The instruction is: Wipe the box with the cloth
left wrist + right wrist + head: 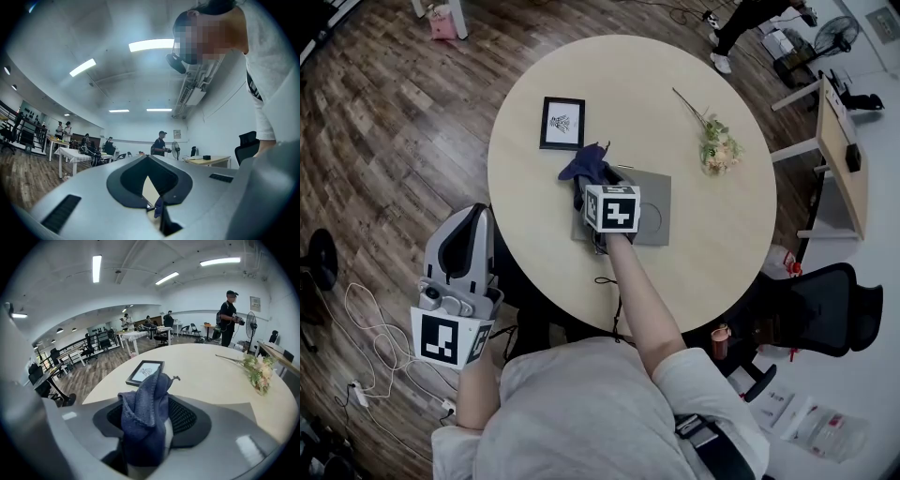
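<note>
The right gripper has its jaws clamped on the bunched cloth over the left part of the box on the surface. The left gripper hangs off to the side, jaws together and empty. With nothing bracing the box, a firm wipe could shove it toward the frame.

Rough blue woven cloth, matt grey box, smooth pale wood-look table.
</note>
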A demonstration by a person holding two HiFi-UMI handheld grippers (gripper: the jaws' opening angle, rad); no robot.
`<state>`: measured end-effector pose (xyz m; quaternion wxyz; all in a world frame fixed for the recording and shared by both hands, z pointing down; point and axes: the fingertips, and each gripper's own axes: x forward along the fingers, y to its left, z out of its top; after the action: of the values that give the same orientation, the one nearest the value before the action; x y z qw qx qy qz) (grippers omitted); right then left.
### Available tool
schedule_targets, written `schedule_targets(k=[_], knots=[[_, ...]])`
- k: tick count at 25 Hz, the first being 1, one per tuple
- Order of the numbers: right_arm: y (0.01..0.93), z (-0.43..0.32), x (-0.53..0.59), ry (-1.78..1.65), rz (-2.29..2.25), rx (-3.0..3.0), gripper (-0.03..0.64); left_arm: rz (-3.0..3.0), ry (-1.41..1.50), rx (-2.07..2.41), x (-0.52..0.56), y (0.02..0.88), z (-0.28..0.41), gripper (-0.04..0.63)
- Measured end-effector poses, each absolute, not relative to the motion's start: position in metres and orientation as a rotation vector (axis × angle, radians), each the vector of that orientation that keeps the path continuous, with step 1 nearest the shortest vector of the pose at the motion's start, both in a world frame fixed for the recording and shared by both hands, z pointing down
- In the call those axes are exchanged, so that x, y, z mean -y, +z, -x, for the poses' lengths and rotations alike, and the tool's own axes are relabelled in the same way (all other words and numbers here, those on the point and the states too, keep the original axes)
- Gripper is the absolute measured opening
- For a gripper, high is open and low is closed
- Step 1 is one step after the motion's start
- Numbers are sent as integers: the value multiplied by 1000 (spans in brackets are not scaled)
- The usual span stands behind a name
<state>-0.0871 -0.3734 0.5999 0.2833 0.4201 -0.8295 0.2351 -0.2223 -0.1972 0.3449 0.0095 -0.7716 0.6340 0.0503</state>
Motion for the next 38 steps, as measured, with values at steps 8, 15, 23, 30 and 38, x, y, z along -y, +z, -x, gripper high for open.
schedule_targets(k=[8,15,23,30,38], knots=[[616,105,366,668,-1010,2191,114,2418,149,-1978,207,346,220,6],[617,78,377,763,-1066,2195,97,2437,151,-1957,215,346,212,6],[620,16,394,776,-1194,2133,97,2487,151,-1895,226,345,189,6],[618,-47,403,762,-1314,2044,96,2531,155,-1834,235,343,164,6],[620,-105,408,776,-1409,1984,95,2553,157,-1788,245,341,143,6]])
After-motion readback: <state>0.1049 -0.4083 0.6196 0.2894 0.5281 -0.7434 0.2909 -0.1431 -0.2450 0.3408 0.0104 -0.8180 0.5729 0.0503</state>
